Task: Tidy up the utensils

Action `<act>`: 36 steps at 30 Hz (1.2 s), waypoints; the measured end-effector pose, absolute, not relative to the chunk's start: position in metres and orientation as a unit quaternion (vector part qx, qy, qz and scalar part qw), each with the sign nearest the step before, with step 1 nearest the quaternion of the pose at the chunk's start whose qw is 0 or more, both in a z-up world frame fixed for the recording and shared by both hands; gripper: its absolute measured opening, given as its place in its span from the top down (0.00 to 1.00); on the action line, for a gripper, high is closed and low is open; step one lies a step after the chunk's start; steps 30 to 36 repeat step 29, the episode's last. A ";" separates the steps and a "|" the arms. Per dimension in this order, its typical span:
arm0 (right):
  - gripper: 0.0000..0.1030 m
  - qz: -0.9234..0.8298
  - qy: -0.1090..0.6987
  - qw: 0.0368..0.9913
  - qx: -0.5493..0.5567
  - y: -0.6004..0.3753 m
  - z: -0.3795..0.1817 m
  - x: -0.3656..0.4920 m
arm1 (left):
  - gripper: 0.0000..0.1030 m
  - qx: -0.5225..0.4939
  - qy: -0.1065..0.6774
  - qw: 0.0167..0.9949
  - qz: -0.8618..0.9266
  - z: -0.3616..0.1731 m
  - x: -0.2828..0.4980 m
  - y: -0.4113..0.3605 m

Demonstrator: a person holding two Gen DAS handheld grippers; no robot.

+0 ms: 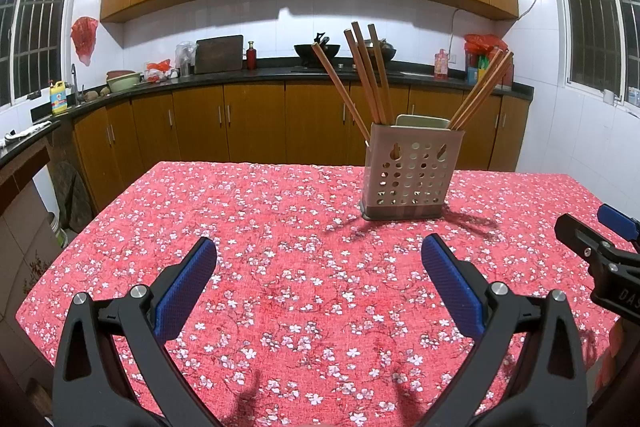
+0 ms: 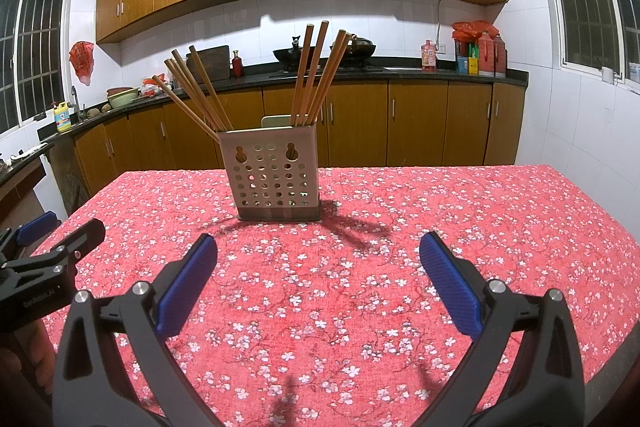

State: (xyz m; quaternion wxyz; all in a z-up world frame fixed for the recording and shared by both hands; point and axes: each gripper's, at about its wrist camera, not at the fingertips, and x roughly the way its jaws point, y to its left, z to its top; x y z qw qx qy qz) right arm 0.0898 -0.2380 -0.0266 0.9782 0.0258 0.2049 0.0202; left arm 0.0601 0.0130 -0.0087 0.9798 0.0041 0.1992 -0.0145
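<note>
A pale perforated utensil holder (image 1: 410,171) (image 2: 273,171) stands upright on the red floral tablecloth (image 1: 280,227) (image 2: 440,227). Several wooden chopsticks (image 1: 366,79) (image 2: 308,79) lean out of it in two bunches, left and right. My left gripper (image 1: 318,255) hovers open above the cloth, short of the holder and to its left, with nothing between its blue pads. My right gripper (image 2: 318,251) is open too, just in front of the holder and holding nothing. In the other wrist view each gripper shows only at the frame edge, the right gripper (image 1: 600,231) and the left gripper (image 2: 60,231).
The table ends at a far edge just behind the holder. Beyond it runs a dark kitchen counter (image 1: 280,73) with woks, bottles and a cutting board over wooden cabinets. A hand (image 2: 24,355) holds the left gripper at the lower left of the right wrist view.
</note>
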 end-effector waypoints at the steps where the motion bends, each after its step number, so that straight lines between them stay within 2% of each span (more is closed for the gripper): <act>1: 0.04 0.020 0.205 0.978 0.026 -0.237 -0.027 0.089 | 0.02 0.004 0.199 0.980 -0.014 -0.009 0.060 0.013; 36: 0.04 0.021 0.206 0.978 0.026 -0.238 -0.027 0.091 | 0.02 0.001 0.205 0.979 -0.013 -0.010 0.063 0.018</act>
